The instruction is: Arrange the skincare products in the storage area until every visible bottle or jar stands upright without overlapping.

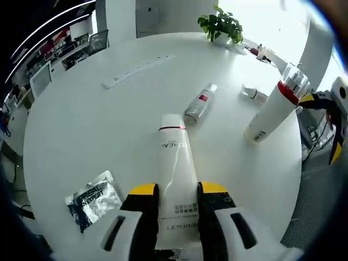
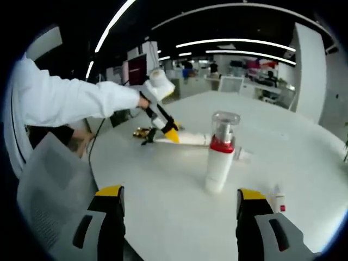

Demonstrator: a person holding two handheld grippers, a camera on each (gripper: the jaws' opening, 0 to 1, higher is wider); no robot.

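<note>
1. My left hand-held gripper (image 1: 178, 197) is clamped on a white tube (image 1: 175, 179) that lies flat on the round white table (image 1: 81, 125); its two yellow-tipped jaws press on the tube's lower body from either side, and the cap end points away from me.
2. In the right gripper view I see the same left hand-held gripper (image 2: 163, 130) at the far side of the table, held by a white-sleeved arm (image 2: 70, 100), gripping the tube (image 2: 193, 138) lying there.
3. My right hand-held gripper (image 2: 179, 209) has its jaws wide apart and holds nothing; the white pump bottle (image 2: 220, 155) with a red collar and clear cap stands upright on the table just ahead, between the jaws in the view but not touching them.
4. In the left gripper view that pump bottle (image 1: 274, 106) appears at the right, with my right hand-held gripper (image 1: 331, 122) just beyond it.
5. A small silver bottle (image 1: 199, 103) with a red label lies on its side past the tube's cap, close to it.
6. A tiny clear vial (image 1: 254, 93) lies near the pump bottle.
7. A crumpled silver sachet (image 1: 93, 200) lies flat to the left of my left jaws.
8. A potted plant (image 1: 220, 26) stands at the table's far edge, and a long white strip (image 1: 136, 70) lies on the table's far left.
</note>
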